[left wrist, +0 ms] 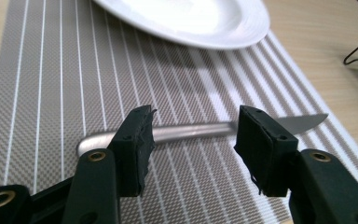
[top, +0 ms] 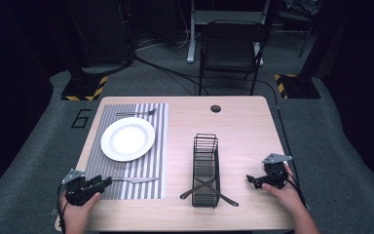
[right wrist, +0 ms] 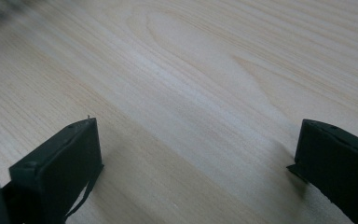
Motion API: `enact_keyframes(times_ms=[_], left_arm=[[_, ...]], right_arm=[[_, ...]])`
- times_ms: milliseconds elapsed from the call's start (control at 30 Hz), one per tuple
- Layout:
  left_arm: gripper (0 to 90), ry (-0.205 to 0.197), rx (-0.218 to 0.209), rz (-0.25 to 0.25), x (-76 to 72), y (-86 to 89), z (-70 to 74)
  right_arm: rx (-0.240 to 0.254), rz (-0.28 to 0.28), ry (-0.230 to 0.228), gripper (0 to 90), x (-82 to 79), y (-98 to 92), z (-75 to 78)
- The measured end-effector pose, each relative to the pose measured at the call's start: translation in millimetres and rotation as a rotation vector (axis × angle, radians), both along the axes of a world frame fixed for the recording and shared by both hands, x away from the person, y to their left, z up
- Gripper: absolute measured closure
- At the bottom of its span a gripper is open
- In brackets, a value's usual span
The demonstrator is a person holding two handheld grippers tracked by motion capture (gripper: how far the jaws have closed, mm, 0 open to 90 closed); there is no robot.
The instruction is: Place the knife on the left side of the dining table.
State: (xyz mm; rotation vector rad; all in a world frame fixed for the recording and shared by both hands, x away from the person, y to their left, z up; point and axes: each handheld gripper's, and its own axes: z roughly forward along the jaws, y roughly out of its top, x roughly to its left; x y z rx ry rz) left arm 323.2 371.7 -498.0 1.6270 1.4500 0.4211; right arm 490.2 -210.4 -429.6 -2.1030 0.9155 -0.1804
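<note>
I have the left gripper at the 7 o'clock corner of the table, its 2 jaws spread apart over the placemat; in the left gripper view the gripper has the knife lying flat on the mat just beyond the pads, crosswise to them, untouched as far as I can see; its handle end sits toward 9 o'clock and its blade tip toward 3 o'clock. In the high view the knife lies along the near edge of the mat; the white plate sits at 12 o'clock from it, and a fork lies beyond the plate. The wire rack stands mid-table with 2 dark utensils crossed in its near end. My right gripper rests at 4 o'clock, jaws wide over bare wood.
</note>
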Motion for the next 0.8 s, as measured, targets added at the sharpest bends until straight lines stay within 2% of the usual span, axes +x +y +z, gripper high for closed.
enact_keyframes(times_ms=[133, 200, 400, 533, 700, 800], left_arm=[[44.8, -0.039, -0.025, -0.02, 0.7, -8.4, 16.8], [44.7, -0.059, -0.022, -0.026, 1.6, -13.3, 22.8], [44.7, -0.068, -0.041, -0.067, 2.8, -29.8, 34.2], [44.5, -0.078, -0.034, -0.117, 3.5, -46.3, 33.7], [44.0, -0.076, -0.009, -0.185, 1.4, -66.7, 26.1], [43.6, -0.078, 0.036, -0.228, 0.1, -73.7, 19.2]], right_arm=[[0.0, -0.002, -0.001, 0.0, 0.0, 0.0, 0.0], [0.001, -0.003, -0.001, 0.0, 0.0, 0.0, -0.1], [0.006, 0.004, 0.003, 0.0, 0.1, -0.5, 0.2], [0.005, 0.003, 0.002, 0.0, 0.1, -0.4, 0.1], [0.001, -0.002, -0.001, 0.0, 0.0, 0.0, 0.0], [0.0, 0.001, -0.001, 0.0, -0.1, 0.0, 0.1]])
